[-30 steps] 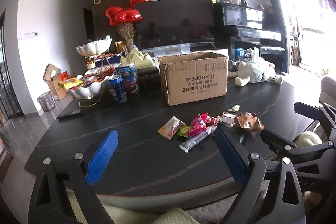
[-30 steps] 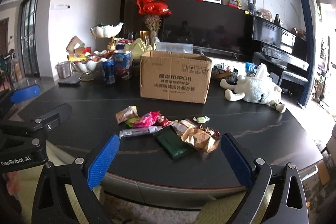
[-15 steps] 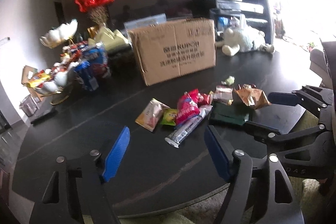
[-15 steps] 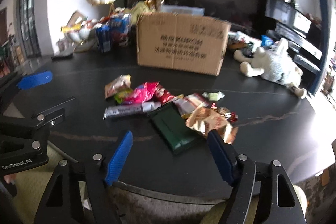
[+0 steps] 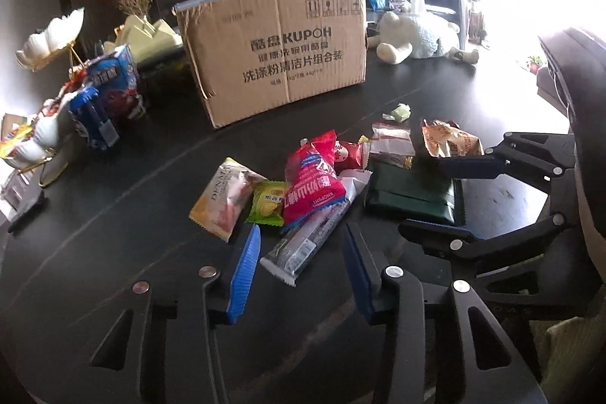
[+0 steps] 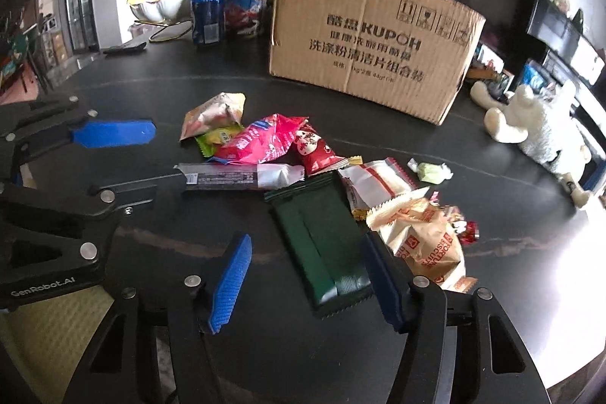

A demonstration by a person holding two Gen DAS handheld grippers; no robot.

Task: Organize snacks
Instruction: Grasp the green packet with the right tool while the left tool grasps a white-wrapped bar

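Snacks (image 5: pixel 314 177) heaped (dark tabletop) just ahead of both tools; jaws narrowing, parted, gripping nothing.

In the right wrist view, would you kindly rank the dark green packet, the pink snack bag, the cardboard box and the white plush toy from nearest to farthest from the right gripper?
1. Dark green packet: between the open jaws of the right gripper.
2. Pink snack bag: mid-table, left of centre.
3. Cardboard box: behind the snack pile.
4. White plush toy: far right, beside the box.
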